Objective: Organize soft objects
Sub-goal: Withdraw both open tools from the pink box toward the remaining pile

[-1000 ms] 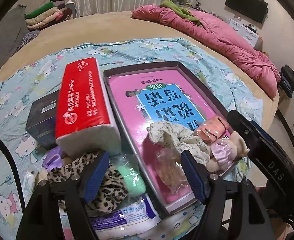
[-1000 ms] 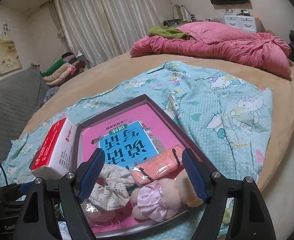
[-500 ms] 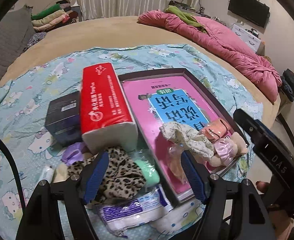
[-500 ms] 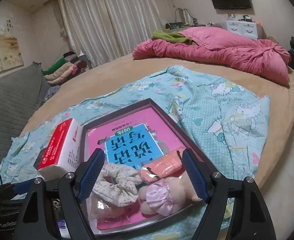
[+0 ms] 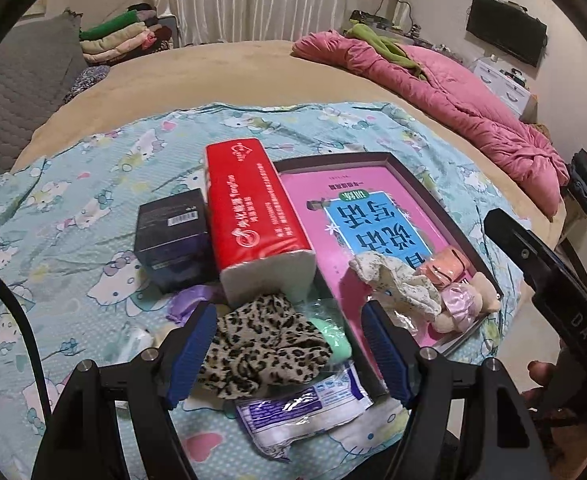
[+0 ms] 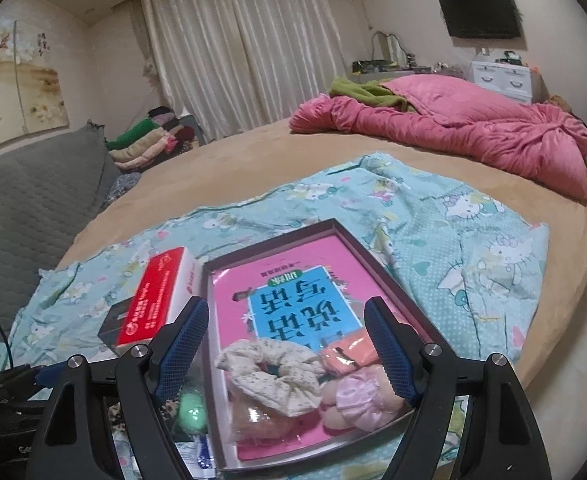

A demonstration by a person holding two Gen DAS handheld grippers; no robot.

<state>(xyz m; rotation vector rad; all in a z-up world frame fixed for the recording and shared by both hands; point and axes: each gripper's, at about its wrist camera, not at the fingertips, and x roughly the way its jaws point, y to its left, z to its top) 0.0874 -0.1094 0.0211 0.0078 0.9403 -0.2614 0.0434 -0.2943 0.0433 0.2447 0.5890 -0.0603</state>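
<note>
Our right tongs [image 6: 285, 348] stand wide apart and hold nothing above the shallow dark tray [image 6: 393, 280]. In its near end we see a floral scrunchie [image 6: 271, 372], a peach pouch [image 6: 347, 354] and a pink satin scrunchie [image 6: 357, 402] bunched together. A red tissue pack [image 6: 159, 300] lies just left of the tray.

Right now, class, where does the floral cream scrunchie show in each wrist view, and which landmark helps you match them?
Left wrist: floral cream scrunchie, right of centre, in the tray's near end.
Right wrist: scrunchie, low centre, between the open fingers.
Shared landmark: red tissue pack, left of the tray.
</note>
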